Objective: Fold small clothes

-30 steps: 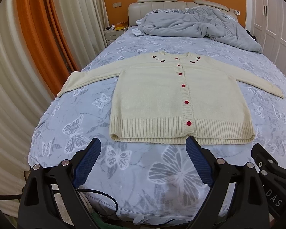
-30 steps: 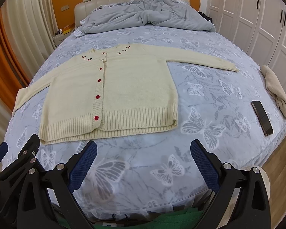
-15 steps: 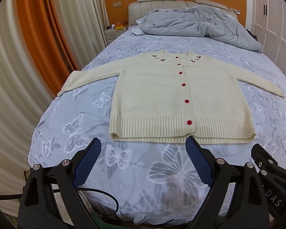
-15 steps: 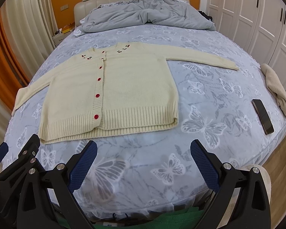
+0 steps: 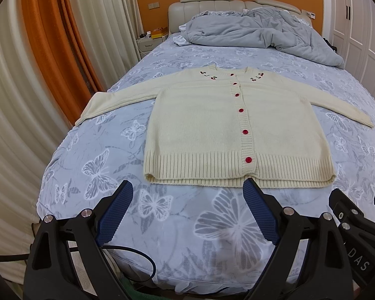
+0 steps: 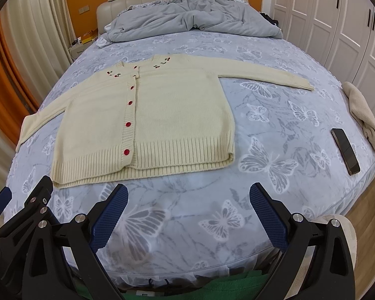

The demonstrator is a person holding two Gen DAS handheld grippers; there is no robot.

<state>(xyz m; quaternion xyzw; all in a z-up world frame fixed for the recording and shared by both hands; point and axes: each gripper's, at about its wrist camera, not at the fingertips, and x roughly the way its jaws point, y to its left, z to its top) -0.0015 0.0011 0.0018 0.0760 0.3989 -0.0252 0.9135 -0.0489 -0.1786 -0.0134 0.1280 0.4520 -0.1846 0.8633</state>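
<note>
Butterfly-printed blue sheets cover the bed (image 5: 162,237), with orange wall, curtains and white wardrobe doors behind. Straight ahead of both grippers, a cream cardigan (image 5: 200,125) lies flat and buttoned, its ribbed hem toward them and its neckline away, so its long axis through the sleeves runs crosswise to the fingers. The left gripper (image 5: 187,210) hovers just short of the hem with jaws spread wide and nothing between them; the hem's left half sits directly in front of it. The right gripper (image 6: 188,211) is likewise wide apart and empty, and the cardigan's right hem corner lies ahead and slightly left of it. Each sleeve stretches outward, the left one to the left gripper's far left, the right one ahead-right of the right gripper, so each side likely falls to its own gripper. To the right gripper's right lie a phone (image 6: 345,151) and a beige cloth (image 6: 362,112), well apart from the cardigan. A rumpled grey duvet (image 6: 192,17) sits beyond the neckline. Nothing blocks the approach.
</note>
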